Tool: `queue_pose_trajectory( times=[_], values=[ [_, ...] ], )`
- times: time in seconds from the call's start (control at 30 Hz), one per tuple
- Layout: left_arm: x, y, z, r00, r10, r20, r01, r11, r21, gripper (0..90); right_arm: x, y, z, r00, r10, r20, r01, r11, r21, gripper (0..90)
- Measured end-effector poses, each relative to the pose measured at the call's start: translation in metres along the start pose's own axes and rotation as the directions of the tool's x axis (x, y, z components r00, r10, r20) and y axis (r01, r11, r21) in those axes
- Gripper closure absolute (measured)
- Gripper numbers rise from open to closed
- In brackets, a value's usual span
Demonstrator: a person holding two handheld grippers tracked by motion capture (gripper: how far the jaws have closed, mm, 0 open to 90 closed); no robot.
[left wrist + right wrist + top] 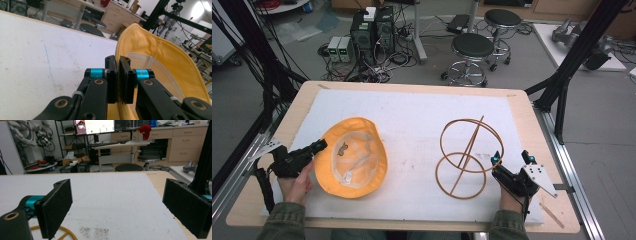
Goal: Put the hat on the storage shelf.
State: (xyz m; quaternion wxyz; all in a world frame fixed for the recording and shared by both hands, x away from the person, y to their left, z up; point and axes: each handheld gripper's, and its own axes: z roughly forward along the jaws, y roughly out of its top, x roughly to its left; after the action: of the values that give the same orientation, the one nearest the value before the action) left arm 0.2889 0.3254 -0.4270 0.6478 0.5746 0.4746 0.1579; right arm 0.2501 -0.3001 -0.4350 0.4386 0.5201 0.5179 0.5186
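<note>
A yellow hat (352, 157) lies upside down on the left half of the white mat, its pale lining showing. My left gripper (319, 146) is shut on the hat's left brim; in the left gripper view the jaws (118, 80) pinch the yellow edge of the hat (162, 57). A thin wooden stand of rings and a slanted rod (467, 155) sits on the right half. My right gripper (511, 158) rests just right of it, open and holding nothing. In the right gripper view, the wide-apart pads (57, 205) frame bare mat, with a curve of the ring stand (62, 231) at lower left.
The white mat (412, 110) covers most of a wooden table (532, 125). Black frame posts (579, 45) rise at the right and left edges. Two stools (472, 47) and computer boxes with cables (372, 30) stand on the floor beyond the far edge.
</note>
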Motion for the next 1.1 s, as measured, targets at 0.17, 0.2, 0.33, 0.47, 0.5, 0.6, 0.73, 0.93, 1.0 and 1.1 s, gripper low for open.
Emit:
queue_pose_trajectory(
  times=[0.17,0.2,0.33,0.47,0.5,0.6,0.73,0.93,1.0,1.1],
  values=[
    [-0.004,0.001,-0.001,0.9993,0.027,0.026,-0.026,0.9994,-0.023,85.7,0.0,0.0,0.0,1.0,-0.001,-0.002,0.001,1.0,0.0,7.9],
    [-0.005,0.002,-0.001,0.9988,0.039,0.03,-0.038,0.9989,-0.029,85.6,0.0,0.0,0.0,1.0,-0.002,-0.002,0.002,1.0,0.0,7.9],
    [-0.014,0.007,-0.004,0.9926,0.113,0.044,-0.11,0.9908,-0.079,85.7,0.0,0.0,0.0,1.0,-0.001,-0.003,0.001,1.0,-0.001,7.9],
    [-0.02,0.011,-0.006,0.9866,0.154,0.055,-0.147,0.9829,-0.111,85.9,0.0,0.0,0.0,1.0,-0.001,-0.003,0.001,1.0,-0.001,7.9],
    [-0.025,0.013,-0.005,0.9827,0.178,0.052,-0.17,0.9778,-0.122,85.9,0.0,0.0,0.0,1.0,-0.002,-0.002,0.002,1.0,0.001,7.9],
    [-0.03,0.015,-0.004,0.9766,0.212,0.035,-0.206,0.97,-0.13,85.9,0.0,0.0,0.0,1.0,-0.003,0.001,0.003,1.0,0.001,7.9],
    [-0.035,0.022,-0.004,0.9711,0.236,0.035,-0.227,0.9602,-0.162,86.0,0.001,0.0,0.001,1.0,-0.003,0.003,0.003,1.0,0.001,7.9],
    [-0.046,0.03,-0.006,0.963,0.269,0.019,-0.259,0.942,-0.214,86.0,0.002,0.0,0.0,0.9999,-0.011,0.004,0.011,1.0,0.003,7.9],
    [-0.047,0.033,-0.005,0.9653,0.261,0.018,-0.25,0.9409,-0.229,86.1,0.003,0.0,0.0,0.9999,-0.014,0.006,0.014,1.0,0.002,8.0],
    [-0.051,0.04,-0.005,0.9624,0.272,-0.004,-0.265,0.9338,-0.241,86.1,0.003,0.0,-0.001,0.9998,-0.017,0.006,0.017,1.0,-0.005,8.0]
  ],
)
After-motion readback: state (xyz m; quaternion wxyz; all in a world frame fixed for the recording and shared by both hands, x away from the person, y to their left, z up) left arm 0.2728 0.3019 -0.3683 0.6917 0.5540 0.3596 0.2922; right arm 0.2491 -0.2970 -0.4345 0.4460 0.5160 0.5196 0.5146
